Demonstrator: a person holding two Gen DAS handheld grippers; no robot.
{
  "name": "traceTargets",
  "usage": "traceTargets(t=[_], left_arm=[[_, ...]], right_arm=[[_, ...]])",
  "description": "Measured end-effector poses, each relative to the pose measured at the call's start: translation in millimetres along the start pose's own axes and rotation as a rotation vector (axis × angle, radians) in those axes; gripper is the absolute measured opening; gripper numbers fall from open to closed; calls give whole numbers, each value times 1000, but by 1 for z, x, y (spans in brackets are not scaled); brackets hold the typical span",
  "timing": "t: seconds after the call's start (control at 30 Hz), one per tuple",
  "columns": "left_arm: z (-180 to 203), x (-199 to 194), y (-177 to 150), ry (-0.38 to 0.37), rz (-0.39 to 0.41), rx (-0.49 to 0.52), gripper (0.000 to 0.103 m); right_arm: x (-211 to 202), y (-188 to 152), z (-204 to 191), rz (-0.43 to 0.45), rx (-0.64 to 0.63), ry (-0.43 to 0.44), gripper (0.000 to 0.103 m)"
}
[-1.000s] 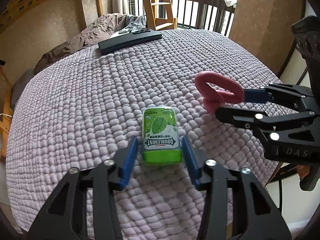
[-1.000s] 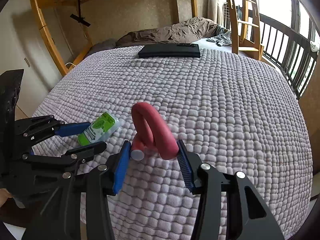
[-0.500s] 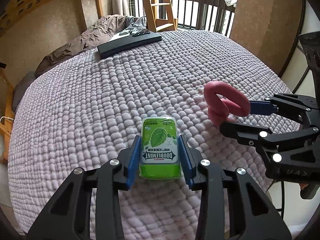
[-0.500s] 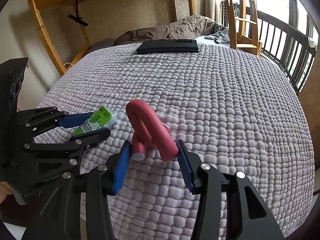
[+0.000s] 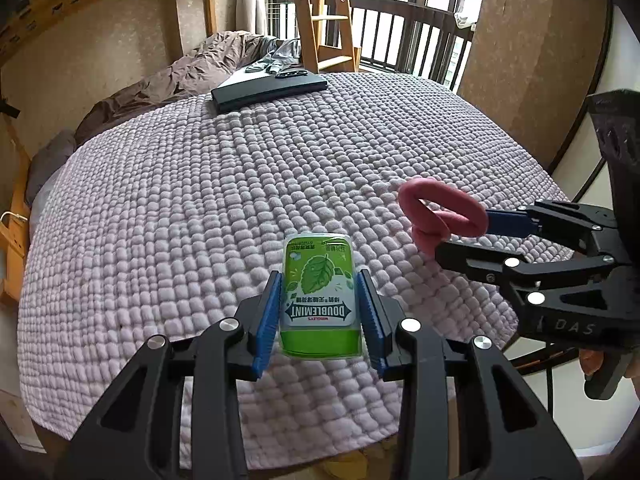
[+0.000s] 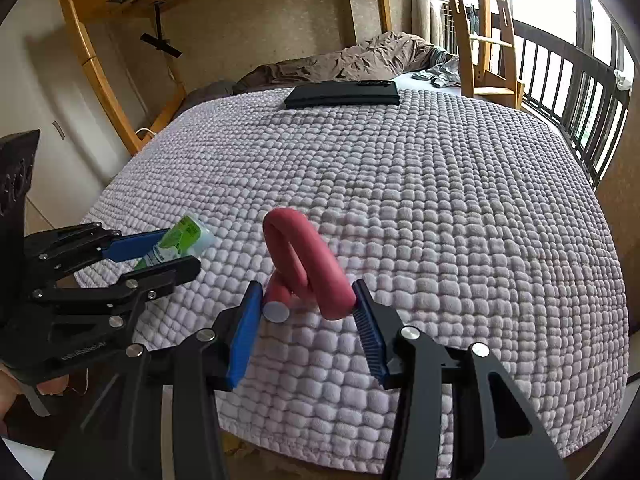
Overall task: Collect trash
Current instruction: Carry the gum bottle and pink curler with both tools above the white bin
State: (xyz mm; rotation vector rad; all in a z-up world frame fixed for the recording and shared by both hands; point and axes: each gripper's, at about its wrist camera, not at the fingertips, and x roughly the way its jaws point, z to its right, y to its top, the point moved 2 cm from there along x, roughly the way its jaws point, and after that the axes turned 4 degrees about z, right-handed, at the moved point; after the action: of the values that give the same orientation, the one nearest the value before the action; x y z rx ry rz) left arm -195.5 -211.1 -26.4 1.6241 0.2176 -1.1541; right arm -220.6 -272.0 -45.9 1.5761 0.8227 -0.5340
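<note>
Both pieces are picked up but not yet binned: the left claw (image 5: 319,309) pinches the gum box (image 5: 319,296), the right claw (image 6: 306,312) at its 2 o'clock pinches the pink foam tube (image 6: 306,268), above the bed (image 5: 200,208).

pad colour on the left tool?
Blue, ribbed pads on black arms, either side of the green gum pack. Clearest in the left wrist view.
</note>
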Motion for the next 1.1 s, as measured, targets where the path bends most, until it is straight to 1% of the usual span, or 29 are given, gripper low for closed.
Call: traceTargets(t=[0.1, 0.13, 0.17, 0.27, 0.43, 0.47, 0.5, 0.53, 0.73, 1.1], left_arm=[[0, -3, -3, 1, -1, -1, 40], [1, -3, -4, 4, -3, 0, 40], [0, -3, -4, 5, -5, -1, 40], [-1, -3, -7, 5, -11, -10, 40], [-1, -3, -8, 7, -14, -12, 40], [-1, -4, -8, 9, -13, -11, 40], [-1, -4, -9, 9, -12, -12, 40], [-1, -5, -8, 9, -11, -15, 40], [-6, -9, -8, 12, -3, -22, 40], [-5, -18, -15, 2, -11, -36, 40]], right_arm=[[4, -3, -3, -24, -15, 10, 46], [5, -4, -4, -21, -18, -4, 54], [6, -5, -5, -24, -20, -10, 56], [14, -6, -5, -32, -17, -19, 58], [21, 2, -6, -13, -13, -24, 59], [24, 5, -7, -9, -16, -25, 59], [25, 6, -8, -7, -22, -27, 55], [27, 8, -9, -6, -31, -31, 44], [26, 10, -16, 8, -68, -33, 43], [2, 2, -14, 21, -40, -9, 43]])
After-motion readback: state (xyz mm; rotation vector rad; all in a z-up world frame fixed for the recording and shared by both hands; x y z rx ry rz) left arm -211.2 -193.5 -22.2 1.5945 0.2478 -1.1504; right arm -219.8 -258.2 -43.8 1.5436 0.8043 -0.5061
